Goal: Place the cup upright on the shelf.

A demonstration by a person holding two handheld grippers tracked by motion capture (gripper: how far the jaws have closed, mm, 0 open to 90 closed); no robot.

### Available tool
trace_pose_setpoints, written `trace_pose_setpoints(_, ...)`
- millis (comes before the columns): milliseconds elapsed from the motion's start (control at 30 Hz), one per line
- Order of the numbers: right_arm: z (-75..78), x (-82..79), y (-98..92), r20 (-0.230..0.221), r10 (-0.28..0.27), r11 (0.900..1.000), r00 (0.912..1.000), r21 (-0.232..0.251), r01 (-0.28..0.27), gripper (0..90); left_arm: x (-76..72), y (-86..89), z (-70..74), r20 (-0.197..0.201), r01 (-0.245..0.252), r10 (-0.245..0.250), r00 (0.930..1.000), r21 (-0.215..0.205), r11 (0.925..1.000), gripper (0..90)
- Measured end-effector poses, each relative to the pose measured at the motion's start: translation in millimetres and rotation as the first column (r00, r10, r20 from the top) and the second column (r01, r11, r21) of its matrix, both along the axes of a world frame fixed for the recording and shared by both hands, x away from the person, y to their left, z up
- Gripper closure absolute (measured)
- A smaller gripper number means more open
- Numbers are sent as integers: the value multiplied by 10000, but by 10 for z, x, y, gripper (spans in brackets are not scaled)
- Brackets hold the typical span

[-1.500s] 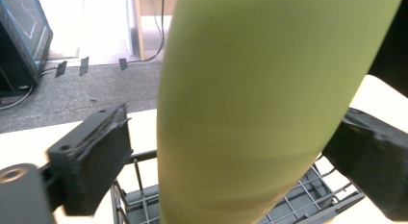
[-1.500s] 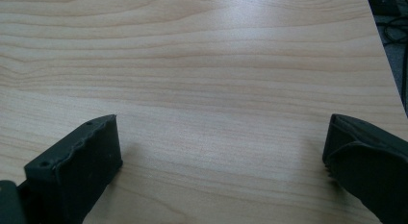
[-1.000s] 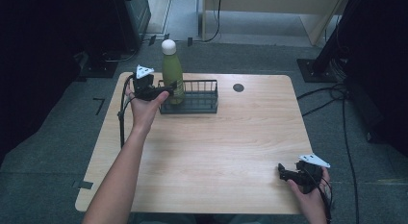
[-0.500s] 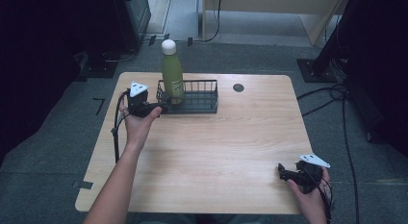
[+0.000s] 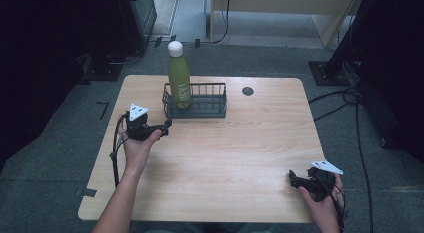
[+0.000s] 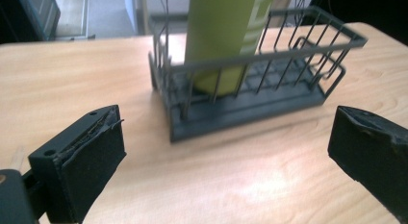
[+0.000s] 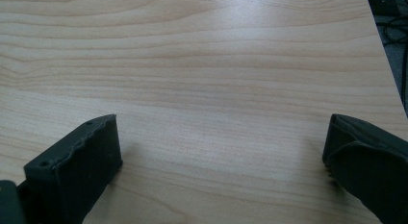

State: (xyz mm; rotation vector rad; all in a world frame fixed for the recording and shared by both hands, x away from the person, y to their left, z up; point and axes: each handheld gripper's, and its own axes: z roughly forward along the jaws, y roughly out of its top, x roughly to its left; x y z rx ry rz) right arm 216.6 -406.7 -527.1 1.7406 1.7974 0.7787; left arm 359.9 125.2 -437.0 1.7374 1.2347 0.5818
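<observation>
A tall green bottle (image 5: 179, 82) with a white cap stands upright in the left end of a dark wire basket (image 5: 206, 110) at the back of the wooden table (image 5: 240, 153). My left gripper (image 5: 165, 127) hovers just in front and left of the basket, open, with nothing between its jaws. In the left gripper view the left gripper (image 6: 226, 152) frames the basket (image 6: 240, 119) and the lower part of the bottle (image 6: 221, 36). My right gripper (image 5: 295, 179) sits near the table's front right corner. It is the right gripper (image 7: 221, 156), open over bare wood.
A small dark round hole (image 5: 248, 91) lies in the tabletop to the right of the basket. Cables trail on the grey carpet (image 5: 350, 98) to the right of the table. Dark furniture stands at the far left.
My left gripper has drawn back from the bottle, toward the front left, and now stands apart from the basket. The bottle stays in the basket. The right gripper has not moved.
</observation>
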Motion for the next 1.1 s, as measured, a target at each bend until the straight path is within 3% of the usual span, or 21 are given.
trace_pose_setpoints(267, 0, 0, 0, 1, 0, 10000, 10000, -4, 0, 0, -215, 181, -240, -498, -201, 204, 9986, 69, 9998, 0)
trace_pose_setpoints(433, 0, 0, 1, 2, -3, 10000, 10000, 2, 3, 0, -361, 308, -434, -931, -382, 416, 9948, 380, 9985, 0)
trace_pose_setpoints(767, -1, 1, -1, 14, 15, 10000, 10000, -27, -15, 0, -592, 481, -658, -1428, -571, 699, 9873, 916, 9942, 0)
trace_pose_setpoints(933, -1, 1, -2, 11, 16, 10000, 10000, -33, -16, 0, -727, 545, -710, -1592, -705, 950, 9827, 1532, 9857, 0)
trace_pose_setpoints(1067, -2, 1, -1, 15, 14, 10000, 10000, -31, -14, 0, -816, 579, -740, -1611, -768, 1059, 9812, 1772, 9812, 0)
trace_pose_setpoints(1100, -1, 1, -1, 12, 16, 10000, 10000, -31, -16, 0, -867, 606, -739, -1522, -885, 1208, 9809, 2037, 9750, 0)
